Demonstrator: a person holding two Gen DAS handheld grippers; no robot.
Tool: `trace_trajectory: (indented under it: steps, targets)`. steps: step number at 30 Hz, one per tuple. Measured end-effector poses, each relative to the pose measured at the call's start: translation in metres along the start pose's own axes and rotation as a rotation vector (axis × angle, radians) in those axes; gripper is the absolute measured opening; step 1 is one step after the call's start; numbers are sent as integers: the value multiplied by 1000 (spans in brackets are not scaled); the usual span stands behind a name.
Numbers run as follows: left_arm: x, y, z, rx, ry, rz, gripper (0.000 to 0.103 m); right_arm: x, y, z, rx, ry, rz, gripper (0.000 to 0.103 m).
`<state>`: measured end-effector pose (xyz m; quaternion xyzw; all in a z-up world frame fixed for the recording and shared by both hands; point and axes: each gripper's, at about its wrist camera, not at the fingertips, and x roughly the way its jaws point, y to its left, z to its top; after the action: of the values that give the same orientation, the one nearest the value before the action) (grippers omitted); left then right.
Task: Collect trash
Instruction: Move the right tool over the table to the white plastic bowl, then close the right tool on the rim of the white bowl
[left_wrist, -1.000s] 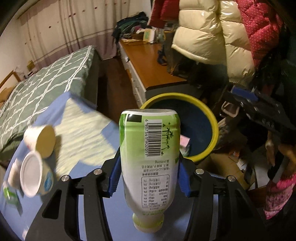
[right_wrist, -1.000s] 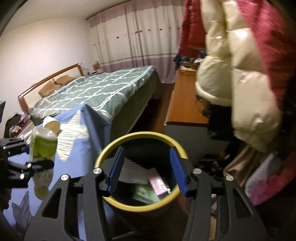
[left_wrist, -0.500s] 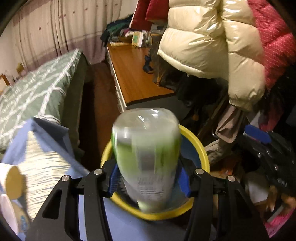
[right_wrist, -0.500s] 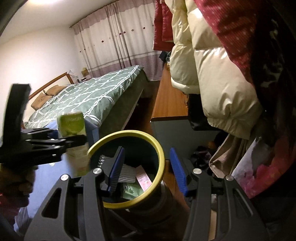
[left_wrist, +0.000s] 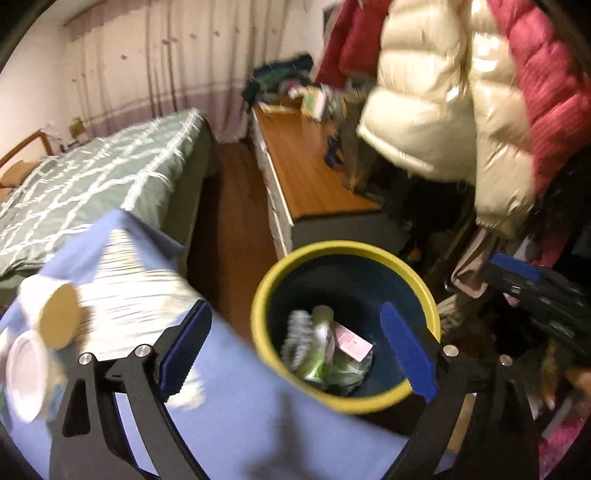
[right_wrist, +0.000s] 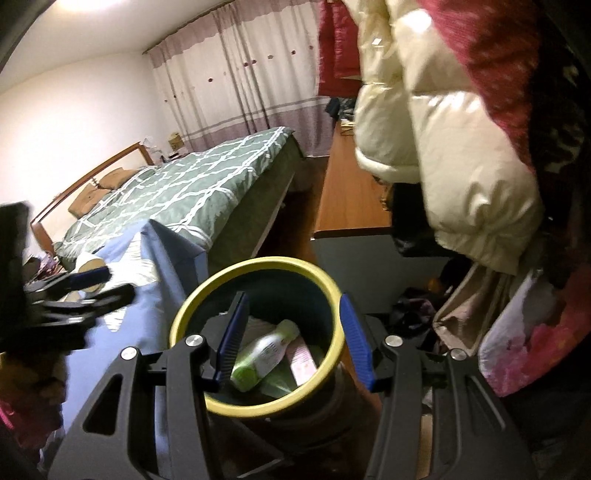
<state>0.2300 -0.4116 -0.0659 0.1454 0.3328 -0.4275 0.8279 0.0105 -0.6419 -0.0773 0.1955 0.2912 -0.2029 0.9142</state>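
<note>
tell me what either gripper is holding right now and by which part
Nothing is held. The left gripper is open and empty, and so is the right gripper. The green bottle lies inside the yellow-rimmed bin.

We see a yellow-rimmed, dark blue bin (right_wrist: 258, 267) holding a pale green bottle (right_wrist: 264, 354), a blue-draped tabletop (left_wrist: 229, 398), a green bed (right_wrist: 207, 184) cover crossed with white lattice, and cream and red jackets (left_wrist: 436, 103).

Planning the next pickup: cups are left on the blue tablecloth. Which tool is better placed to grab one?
Left. The left tool is open and empty beside the paper cups, while the right tool hangs over the yellow-rimmed trash bin.
</note>
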Motion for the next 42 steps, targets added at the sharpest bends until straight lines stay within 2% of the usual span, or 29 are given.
trace_trajectory:
  steps: [3, 5, 8, 9, 11, 14, 18, 21, 23, 25, 28, 32, 39, 40, 42]
  targets:
    - [-56, 35, -23, -49, -102, 72, 92, 2, 17, 2, -22, 1, 24, 50]
    - [-86, 57, -40, -91, -138, 127, 92, 5, 32, 4, -42, 2, 44, 53]
    - [-135, 100, -73, -170, -199, 236, 93, 9, 65, 8, -90, 4, 98, 54]
    - [-155, 118, -88, -194, -226, 303, 93, 10, 79, 10, -112, 3, 119, 54]
    - [-182, 144, -109, -222, -264, 386, 93, 14, 107, 14, -156, 5, 151, 54]
    - [-213, 183, -135, -290, -302, 473, 94, 21, 151, 22, -211, 18, 225, 54]
    - [-241, 232, -173, -417, -349, 533, 94, 33, 221, 32, -309, 34, 290, 54]
    - [-247, 251, -193, -481, -369, 549, 94, 48, 267, 34, -371, 80, 337, 54]
    - [-246, 257, -202, -513, -373, 574, 94, 62, 296, 32, -419, 112, 332, 54]
    - [-245, 263, -212, -555, -373, 639, 94, 77, 319, 31, -447, 137, 331, 54]
    - [-242, 267, -220, -589, -371, 668, 94, 102, 352, 28, -468, 186, 326, 54]
    - [-239, 272, -224, -624, -368, 680, 94, 137, 371, 22, -444, 244, 305, 54]
    - [-230, 277, -223, -651, -350, 687, 95, 170, 380, -1, -453, 334, 288, 53]
    - [-229, 277, -223, -648, -345, 690, 95, 174, 381, -3, -454, 340, 289, 51]
    - [-227, 276, -223, -640, -336, 690, 95, 180, 382, -7, -445, 368, 309, 36]
